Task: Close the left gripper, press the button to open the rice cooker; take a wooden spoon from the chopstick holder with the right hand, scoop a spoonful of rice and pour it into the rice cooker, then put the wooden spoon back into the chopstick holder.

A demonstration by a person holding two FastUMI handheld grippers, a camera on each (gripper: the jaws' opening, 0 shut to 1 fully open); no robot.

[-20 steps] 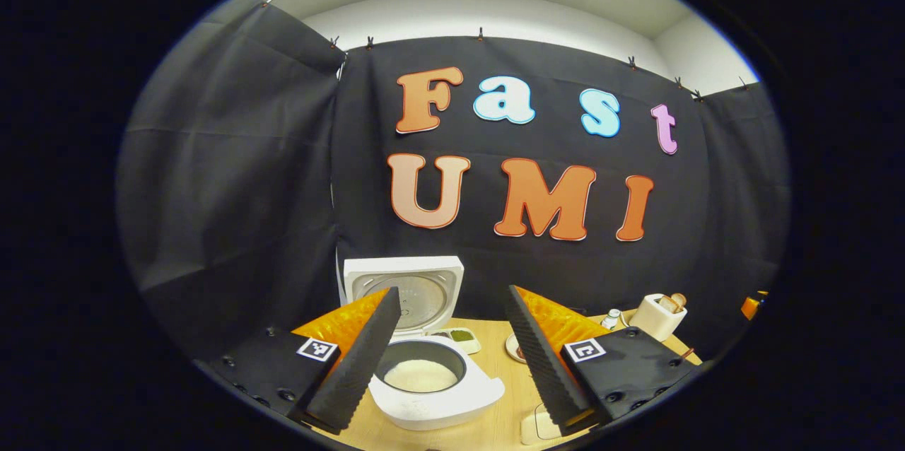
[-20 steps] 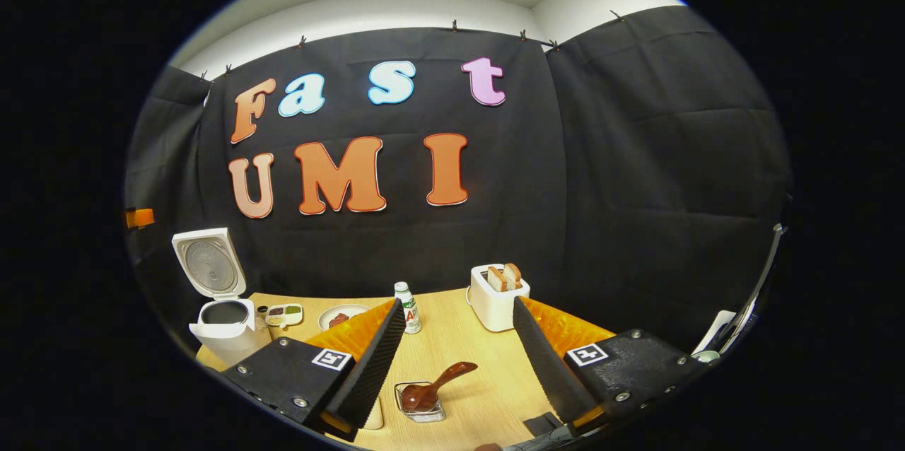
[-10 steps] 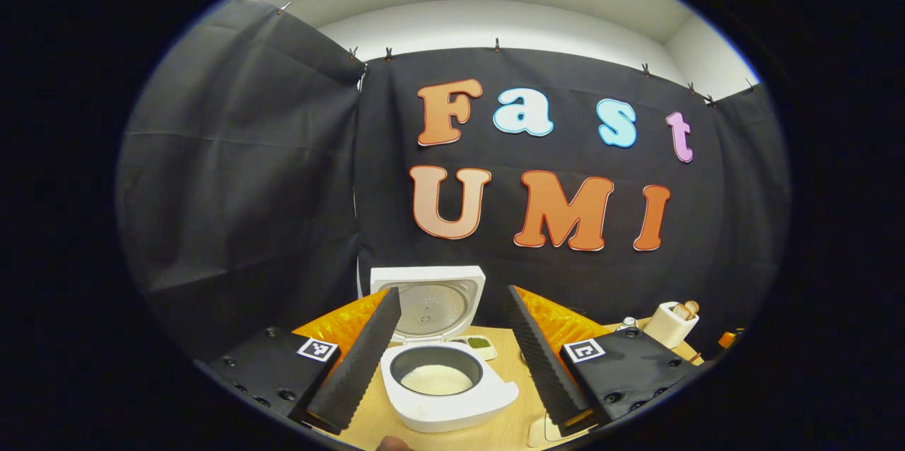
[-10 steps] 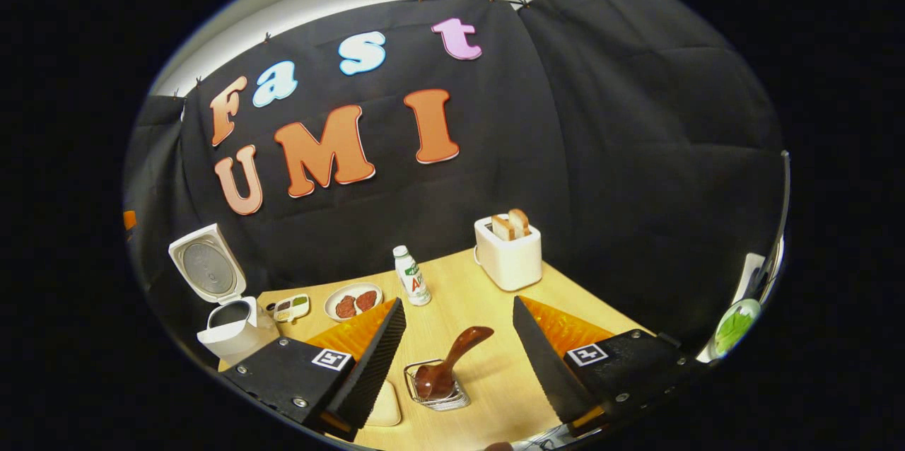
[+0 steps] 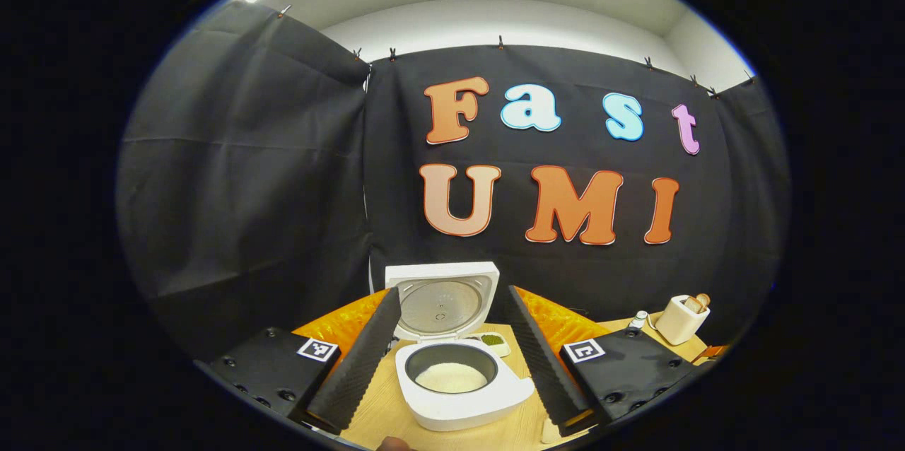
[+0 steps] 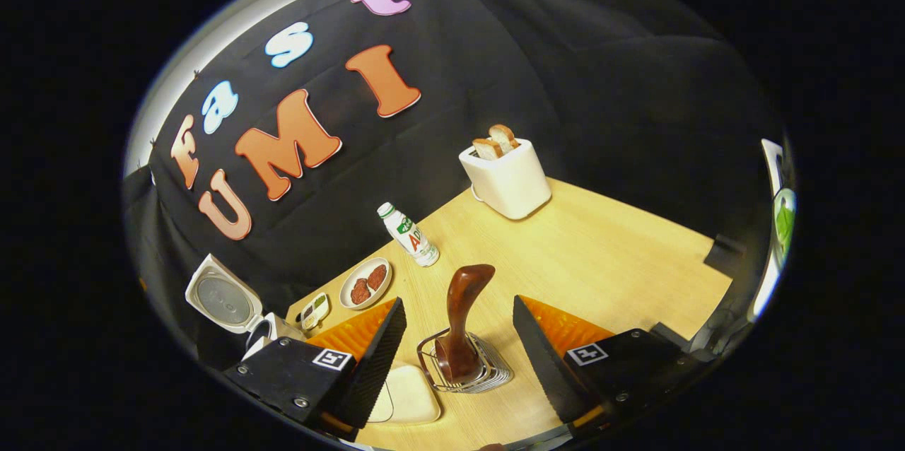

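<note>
In the left gripper view, the left gripper [image 5: 452,352] hangs above the table with its two ridged black fingers spread wide and nothing between them; past them the white rice cooker [image 5: 463,394] stands with its lid [image 5: 442,301] raised upright and white rice [image 5: 451,377] in its dark inner pot. In the right gripper view, the same cooker sits at the far left edge of the light wooden table [image 6: 601,253], then a small sauce dish [image 6: 314,309], a white plate [image 6: 365,283], a small white bottle [image 6: 409,235] and a white toaster [image 6: 505,177] holding bread slices. The right gripper [image 6: 452,359] is open and empty, its fingers either side of the wire chopstick holder [image 6: 463,370], from which the dark brown wooden spoon [image 6: 463,317] stands handle up. A cream rectangular dish [image 6: 406,398] lies just beside the holder.
</note>
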